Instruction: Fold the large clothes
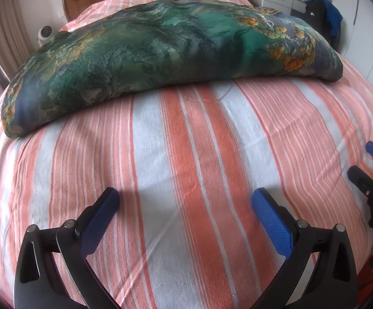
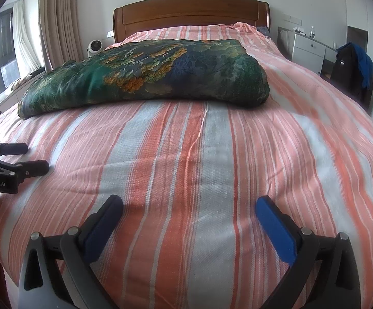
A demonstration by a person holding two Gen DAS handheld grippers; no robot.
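Both my wrist cameras look forward and downward from close above the striped bedsheet at the bed's foot, facing the wooden headboard; both share the folded green quilt.

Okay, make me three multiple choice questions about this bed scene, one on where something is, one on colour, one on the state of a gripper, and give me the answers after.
1. Where does the folded quilt lie?
A. on the floor
B. across the bed, toward the headboard
C. on the dresser

2. What colours are the sheet's stripes?
A. orange and white
B. blue and green
C. black and yellow

3. How stands the right gripper?
A. shut on the quilt
B. shut on the sheet
C. open, empty

Answers: B, the quilt sits on the bed's far half; A, orange and white bands run lengthwise; C, its jaws are spread with only the sheet beyond.
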